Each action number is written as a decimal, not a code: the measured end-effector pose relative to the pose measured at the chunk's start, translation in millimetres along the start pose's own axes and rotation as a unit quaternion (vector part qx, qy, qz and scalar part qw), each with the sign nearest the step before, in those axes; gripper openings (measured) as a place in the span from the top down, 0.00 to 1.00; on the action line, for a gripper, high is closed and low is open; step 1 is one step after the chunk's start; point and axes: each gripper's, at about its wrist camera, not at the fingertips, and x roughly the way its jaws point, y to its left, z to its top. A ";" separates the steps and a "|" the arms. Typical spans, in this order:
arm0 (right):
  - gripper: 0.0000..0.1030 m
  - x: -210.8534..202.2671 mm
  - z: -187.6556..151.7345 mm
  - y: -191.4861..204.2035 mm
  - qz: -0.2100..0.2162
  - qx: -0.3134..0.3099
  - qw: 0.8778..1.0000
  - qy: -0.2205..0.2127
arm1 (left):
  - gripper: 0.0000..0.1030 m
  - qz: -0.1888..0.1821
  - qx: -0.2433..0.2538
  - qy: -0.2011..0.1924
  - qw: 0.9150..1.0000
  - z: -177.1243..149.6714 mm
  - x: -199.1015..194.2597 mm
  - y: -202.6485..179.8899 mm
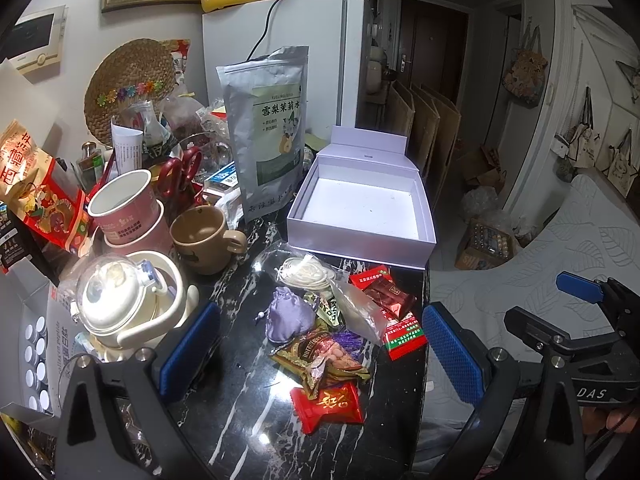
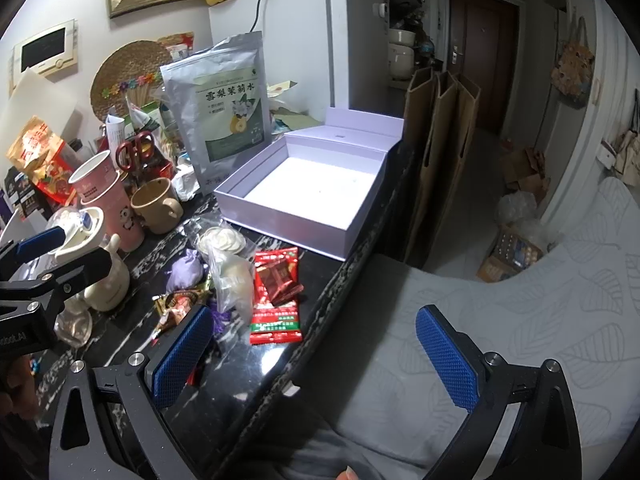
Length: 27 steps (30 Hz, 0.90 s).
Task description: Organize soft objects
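A heap of small soft things lies on the black marble table [image 1: 240, 400]: a purple drawstring pouch [image 1: 290, 318], a coiled white cord in a clear bag [image 1: 308, 274], a clear zip bag [image 1: 360, 308], a gold snack packet [image 1: 320, 356] and red packets [image 1: 328, 406]. My left gripper [image 1: 320, 354] hangs open just above the heap, holding nothing. Behind the heap stands an open, empty white box [image 1: 362, 204]. My right gripper [image 2: 316, 360] is open over the table's right edge, near a red-green packet [image 2: 276, 312]. The pouch [image 2: 186, 272] and box [image 2: 304, 188] show there too.
Clutter fills the left: a white kettle [image 1: 128, 300], brown mug [image 1: 204, 240], pink cups [image 1: 128, 208], red scissors [image 1: 180, 172] and a tall silver pouch [image 1: 268, 128]. A grey leaf-patterned mattress [image 2: 500, 300] lies right of the table edge. Cardboard boxes sit on the floor beyond.
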 end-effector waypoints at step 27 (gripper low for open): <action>0.00 -4.6 0.9 2.4 0.003 -0.002 1.000 -0.007 | 0.00 -0.008 0.000 -0.004 1.000 -0.7 -4.7 0.3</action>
